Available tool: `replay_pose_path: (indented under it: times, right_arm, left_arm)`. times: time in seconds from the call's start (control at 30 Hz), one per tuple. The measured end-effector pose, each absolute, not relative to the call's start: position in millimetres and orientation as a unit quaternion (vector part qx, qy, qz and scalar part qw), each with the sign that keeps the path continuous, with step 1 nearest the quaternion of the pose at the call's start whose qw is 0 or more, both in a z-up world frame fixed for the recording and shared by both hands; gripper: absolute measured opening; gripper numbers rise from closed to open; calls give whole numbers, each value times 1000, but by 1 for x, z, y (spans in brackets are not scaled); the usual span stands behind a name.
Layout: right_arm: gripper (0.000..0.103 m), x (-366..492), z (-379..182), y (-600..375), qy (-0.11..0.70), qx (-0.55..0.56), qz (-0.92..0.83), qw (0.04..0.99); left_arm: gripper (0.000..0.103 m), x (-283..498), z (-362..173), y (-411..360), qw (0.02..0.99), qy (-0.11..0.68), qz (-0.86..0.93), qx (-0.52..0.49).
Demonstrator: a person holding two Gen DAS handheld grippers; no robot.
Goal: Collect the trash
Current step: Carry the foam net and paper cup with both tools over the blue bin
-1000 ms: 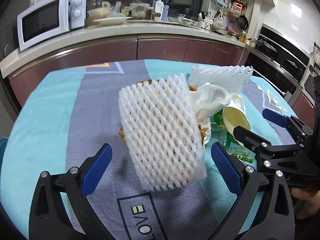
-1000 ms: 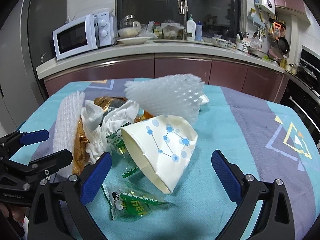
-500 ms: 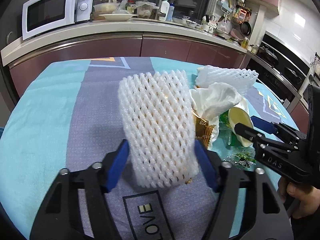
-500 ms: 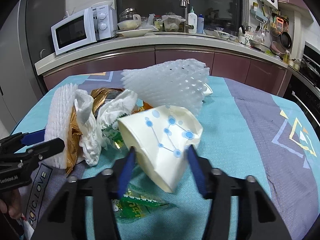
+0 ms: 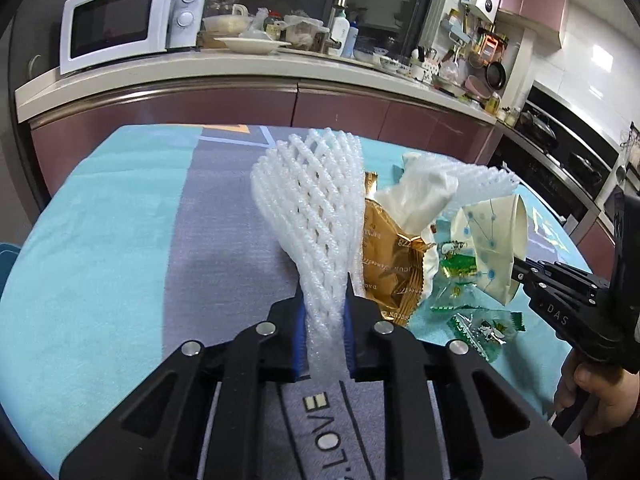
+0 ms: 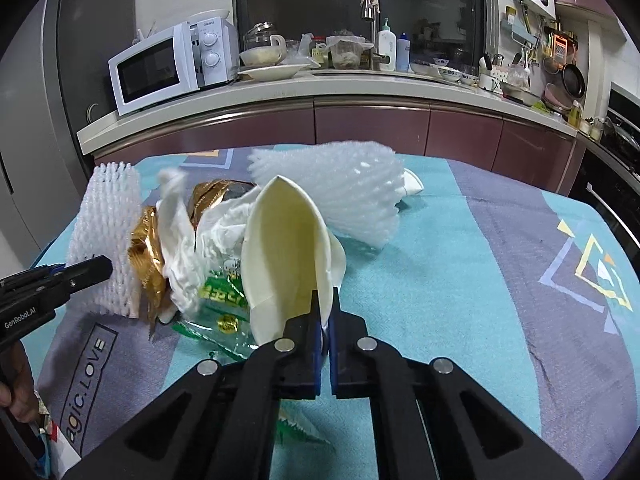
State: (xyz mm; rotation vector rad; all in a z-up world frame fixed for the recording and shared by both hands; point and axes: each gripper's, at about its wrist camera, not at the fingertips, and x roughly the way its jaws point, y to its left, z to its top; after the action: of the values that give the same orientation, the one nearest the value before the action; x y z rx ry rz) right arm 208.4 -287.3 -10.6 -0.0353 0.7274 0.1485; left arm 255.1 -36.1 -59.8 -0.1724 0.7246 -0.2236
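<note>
On the left of the table, my left gripper (image 5: 325, 312) is closing on the white foam fruit net (image 5: 316, 208); a second ago its jaws stood wide on either side of the net, now the blue pads pinch its near end into a narrow neck while the far end fans out. Grip looks good but the squeeze is not finished.

Middle of the pile: gold foil wrapper (image 5: 394, 264), crumpled white tissue (image 5: 420, 196), green candy wrappers (image 5: 484, 328), all loose on the teal tablecloth (image 5: 100, 248). Second foam net (image 6: 340, 196) lies behind them, untouched.

To the right, my right gripper (image 6: 325, 312) was also wide open a second ago; now it is clamped tight on the paper cup (image 6: 288, 256), wall crushed flat between the pads.

Judgement: two pieces secured, ready to lift; the rest needs further passes.
</note>
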Motion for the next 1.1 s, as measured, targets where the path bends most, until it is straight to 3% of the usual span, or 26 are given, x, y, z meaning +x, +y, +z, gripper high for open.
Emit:
replay_pose_path:
  times: [0.63,1.1]
  right_arm:
    - [2,147,62,-282,277,-22,65,959]
    - [2,155,99,-186,256,14,271,928]
  left_arm:
    - [15,155,29,17,961,234,-99,-106]
    - [15,67,59,155,974,181,45,-126]
